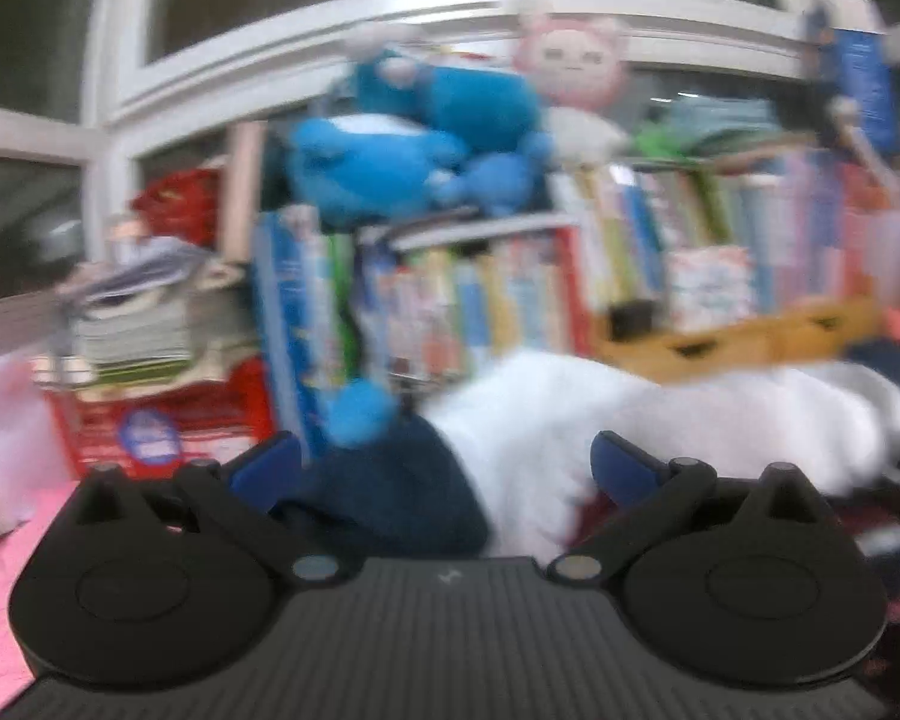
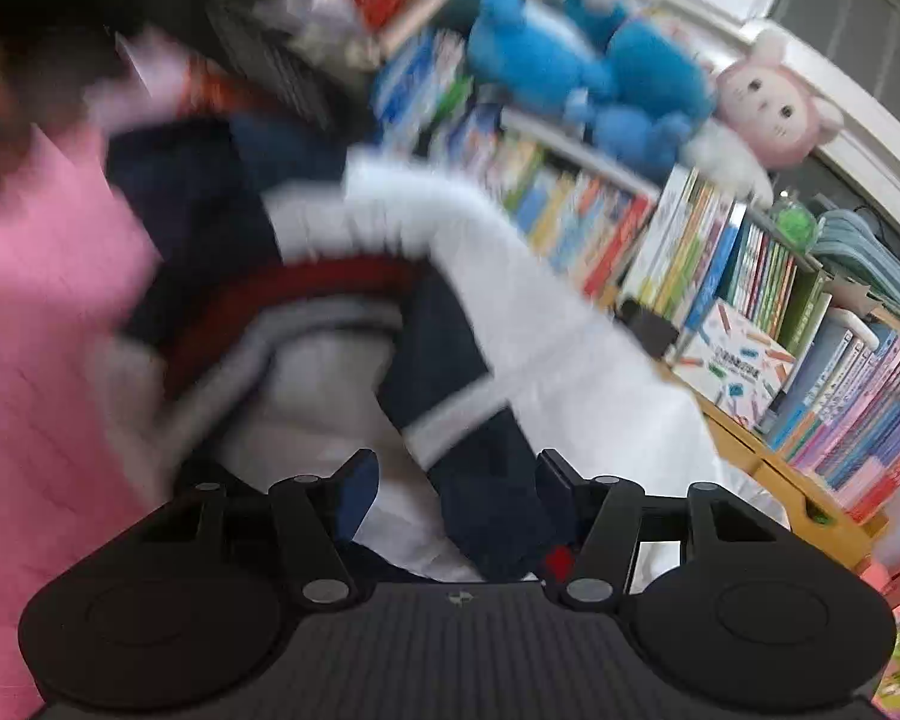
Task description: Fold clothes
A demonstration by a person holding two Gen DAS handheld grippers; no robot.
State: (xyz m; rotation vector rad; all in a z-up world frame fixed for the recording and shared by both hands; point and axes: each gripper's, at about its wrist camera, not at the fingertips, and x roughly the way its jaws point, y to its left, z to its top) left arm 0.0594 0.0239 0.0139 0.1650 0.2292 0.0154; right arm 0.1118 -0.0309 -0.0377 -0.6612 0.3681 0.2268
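White-and-navy garment (image 2: pixel 438 324) lies crumpled directly ahead of both tongs, on a pink surface (image 2: pixel 36 312). Right tongs (image 2: pixel 456 492) stand open, straddling a navy band running away from them. Left tongs (image 1: pixel 444 468) also open; cloth lies between.

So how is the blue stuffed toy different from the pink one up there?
The blue stuffed toy is bright blue and bulky, lying slumped across the books. The pink stuffed toy is pale pink and looks smaller, with white arms and dark eyes, its face towards the camera. Both are soft plush toys, side by side on top of the books.
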